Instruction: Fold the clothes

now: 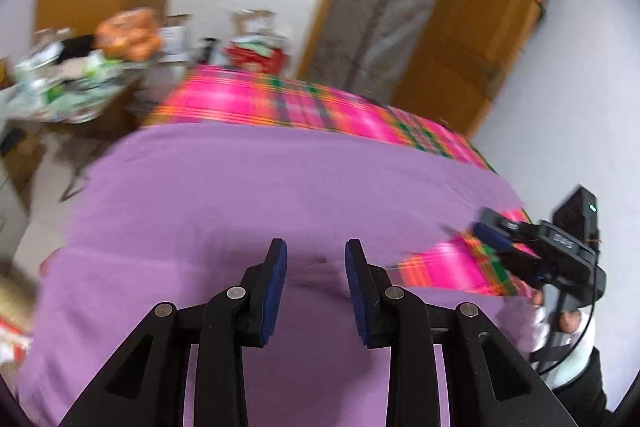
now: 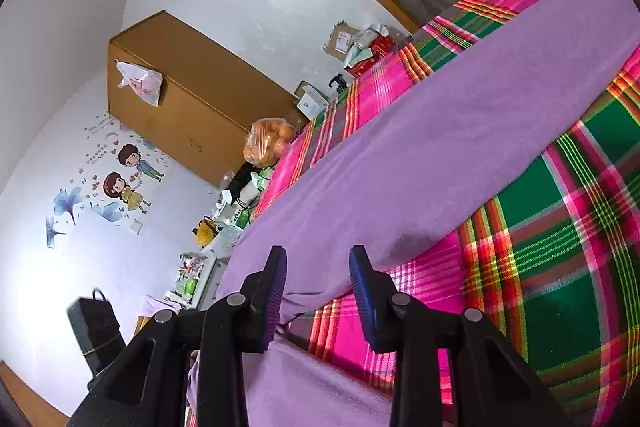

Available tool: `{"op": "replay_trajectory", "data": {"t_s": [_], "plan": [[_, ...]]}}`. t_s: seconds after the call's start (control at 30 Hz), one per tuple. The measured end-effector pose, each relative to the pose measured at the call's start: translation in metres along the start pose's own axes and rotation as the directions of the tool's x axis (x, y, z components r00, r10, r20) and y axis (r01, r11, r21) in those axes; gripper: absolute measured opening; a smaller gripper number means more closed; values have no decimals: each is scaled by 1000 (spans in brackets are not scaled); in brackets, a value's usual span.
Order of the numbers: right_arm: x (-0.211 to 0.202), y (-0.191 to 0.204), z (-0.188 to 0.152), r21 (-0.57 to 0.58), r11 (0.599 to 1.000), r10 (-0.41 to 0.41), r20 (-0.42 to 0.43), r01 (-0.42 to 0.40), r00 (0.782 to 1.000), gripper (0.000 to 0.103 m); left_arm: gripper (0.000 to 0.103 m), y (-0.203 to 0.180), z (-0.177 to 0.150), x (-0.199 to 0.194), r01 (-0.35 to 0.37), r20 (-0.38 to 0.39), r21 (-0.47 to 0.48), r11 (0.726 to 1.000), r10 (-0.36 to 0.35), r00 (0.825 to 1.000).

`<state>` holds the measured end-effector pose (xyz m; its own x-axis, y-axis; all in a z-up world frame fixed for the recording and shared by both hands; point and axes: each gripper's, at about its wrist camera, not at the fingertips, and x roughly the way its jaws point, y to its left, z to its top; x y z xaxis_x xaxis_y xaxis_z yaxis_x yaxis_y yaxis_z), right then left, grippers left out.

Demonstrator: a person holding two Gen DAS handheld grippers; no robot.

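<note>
The plain purple cloth garment [image 1: 260, 195] lies spread on the pink-and-green plaid bed cover [image 2: 560, 227]. Both the left gripper [image 1: 316, 259] and right gripper [image 2: 318, 267] have fingers apart (nothing clamped), hovering over its near edge.

left wrist view close above the purple cloth [image 1: 248, 195], facing the doorway, right wrist view low, tilted, sharing the plaid bed [image 2: 560, 211]

The cloth [image 1: 256, 195] is plain purple. The blanket [image 2: 560, 235] under it has pink, green and orange checks. The cupboard [image 2: 184, 95] is brown.
</note>
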<state>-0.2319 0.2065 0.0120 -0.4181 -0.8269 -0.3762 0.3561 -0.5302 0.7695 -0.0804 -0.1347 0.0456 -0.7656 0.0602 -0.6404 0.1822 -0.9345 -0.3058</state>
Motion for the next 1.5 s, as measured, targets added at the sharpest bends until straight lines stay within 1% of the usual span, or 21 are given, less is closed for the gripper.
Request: {"op": "replay_trajectory", "data": {"t_s": [0.07,0.1,0.2,0.27,0.3,0.4,0.47,0.53,0.6,0.67,0.73,0.8,0.9,0.93,1.07,1.17,1.23,1.27,1.37,1.47,1.5], "plan": [[3,0,0,9,1000,20,-16,-20,1000,34,31,35,-7,-8,-86,-28,-77,993,84,996],[5,0,-1,11,1000,13,-26,-13,1000,34,31,52,-13,-12,-122,-46,-122,985,117,992],[9,-3,-2,23,1000,-3,-43,4,999,34,31,93,-32,-25,-176,-70,-233,956,164,984],[10,-9,-2,50,999,-7,-44,9,999,34,31,111,-46,-35,-181,-66,-283,942,169,983],[9,-12,-2,62,998,-6,-41,9,999,34,31,116,-52,-40,-171,-56,-299,939,161,985],[7,-20,-1,95,995,-4,-32,7,999,34,31,128,-68,-54,-140,-20,-331,933,142,990],[8,-23,0,110,994,-6,-31,10,999,34,31,132,-76,-63,-118,11,-335,935,129,992],[8,-25,-1,117,993,-10,-32,13,999,34,31,131,-83,-72,-121,28,-325,938,138,990],[7,-20,-2,87,996,-29,-23,31,999,34,31,123,-83,-77,-166,32,-297,940,184,982],[4,-12,-2,36,998,-59,-3,59,998,34,31,114,-79,-79,-177,46,-268,947,196,980],[0,3,-3,-49,994,-99,32,100,995,34,32,103,-66,-76,-183,60,-225,957,201,978],[-1,18,-7,-133,981,-136,55,142,989,34,32,91,-49,-67,-195,65,-172,965,209,976],[1,37,-13,-236,950,-193,77,206,978,34,32,70,-22,-43,-199,32,-89,976,203,979],[5,41,-16,-266,939,-209,66,219,976,34,33,64,-14,-33,-204,18,-70,977,205,978],[20,44,-24,-303,924,-243,2,232,970,34,33,46,17,13,-225,-34,12,974,225,974],[20,40,-25,-295,924,-257,-7,243,966,34,33,44,24,43,-259,-78,43,965,261,962],[19,36,-24,-286,920,-281,-7,267,960,34,32,50,21,61,-278,-109,35,960,280,954],[18,35,-24,-282,917,-295,-6,281,956,34,32,51,19,63,-283,-107,37,958,285,952],[22,34,-24,-287,890,-369,0,353,930,34,35,50,15,63,-288,-75,58,956,292,953],[25,34,-24,-293,878,-398,-9,378,917,34,36,50,13,62,-282,-70,59,958,285,956],[28,30,-24,-286,877,-411,-30,387,911,34,38,51,12,61,-273,-69,55,960,277,958]]}}
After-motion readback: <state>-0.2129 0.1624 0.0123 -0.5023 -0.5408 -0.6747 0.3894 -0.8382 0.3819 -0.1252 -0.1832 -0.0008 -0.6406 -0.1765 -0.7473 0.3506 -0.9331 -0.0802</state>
